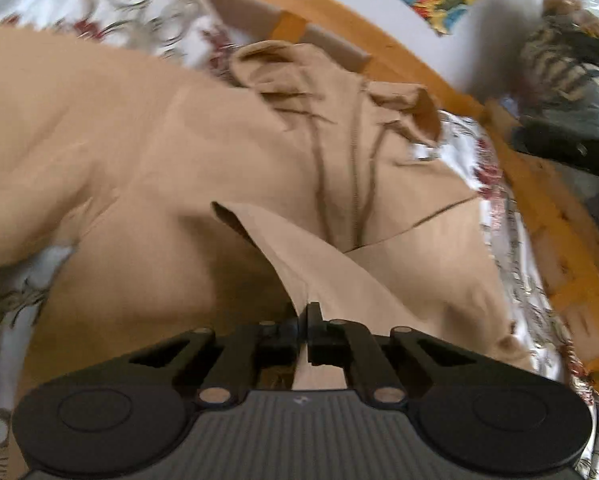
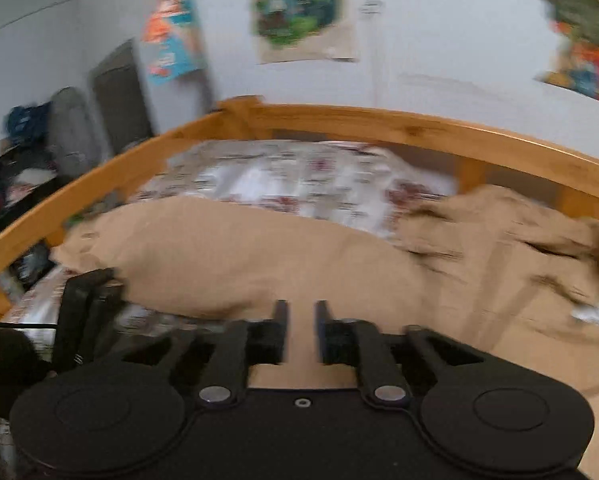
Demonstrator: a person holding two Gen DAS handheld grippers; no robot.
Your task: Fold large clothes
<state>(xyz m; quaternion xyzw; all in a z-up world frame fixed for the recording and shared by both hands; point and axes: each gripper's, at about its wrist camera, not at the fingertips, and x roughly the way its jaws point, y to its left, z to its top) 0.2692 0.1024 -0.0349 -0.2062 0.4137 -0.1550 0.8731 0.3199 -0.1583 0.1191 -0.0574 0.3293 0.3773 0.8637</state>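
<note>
Garment: large tan cotton garment spread across a white floral-patterned bedsheet, rumpled collar end toward the far rail.
Left gripper: black two-finger left gripper pressed together, pinching a raised fold of the tan cloth.
Right gripper: black right gripper parted, hovering over the cloth, nothing between its fingers.
Surroundings: honey-coloured wooden bed frame; bright posters on the pale wall.

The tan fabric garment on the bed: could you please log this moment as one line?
left gripper: shut on tan fabric garment fold | right gripper: open, empty | patterned white bedsheet: beneath
</note>
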